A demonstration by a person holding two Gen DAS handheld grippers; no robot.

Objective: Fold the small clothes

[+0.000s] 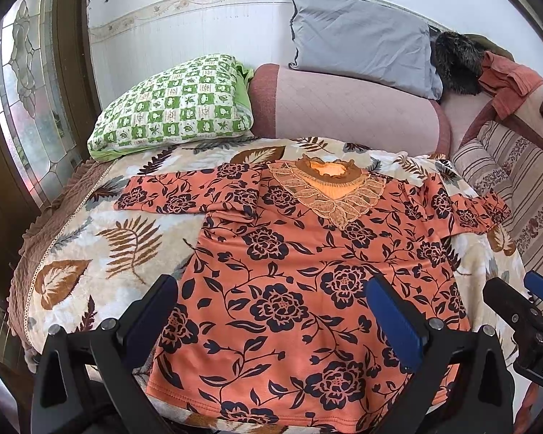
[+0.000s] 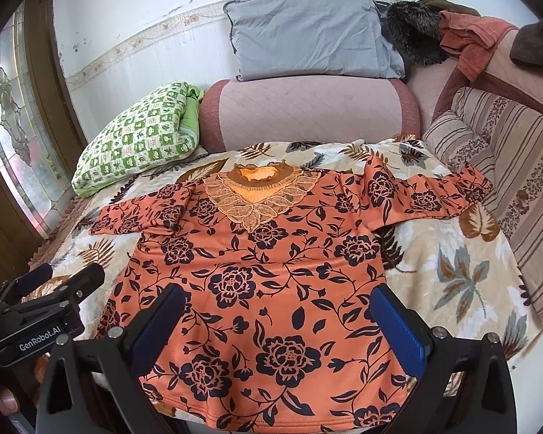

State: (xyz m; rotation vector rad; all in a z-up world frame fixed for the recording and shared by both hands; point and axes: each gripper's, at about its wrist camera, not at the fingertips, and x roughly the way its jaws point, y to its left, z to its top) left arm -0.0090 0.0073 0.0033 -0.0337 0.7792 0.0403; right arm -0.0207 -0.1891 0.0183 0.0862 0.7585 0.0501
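Orange floral top (image 1: pixel 307 271) lies spread face-up on a leaf-print blanket (image 1: pixel 101 253), lace collar (image 1: pixel 329 188) toward the far side and hem toward the cameras, both sleeves stretched out sideways. Above the hem the left gripper (image 1: pixel 271 311) hangs with its jaws wide apart and nothing between them; the right gripper (image 2: pixel 278 322) hovers just beside it over the same lower edge, equally wide and empty. Beyond the collar sits a pink rolled cushion (image 1: pixel 354 108), with a grey pillow (image 1: pixel 362 39) leaning on the wall behind it. A green checked pillow (image 1: pixel 173 108) rests at the blanket's far left corner, and a striped cushion (image 2: pixel 506 173) lies along the right side.
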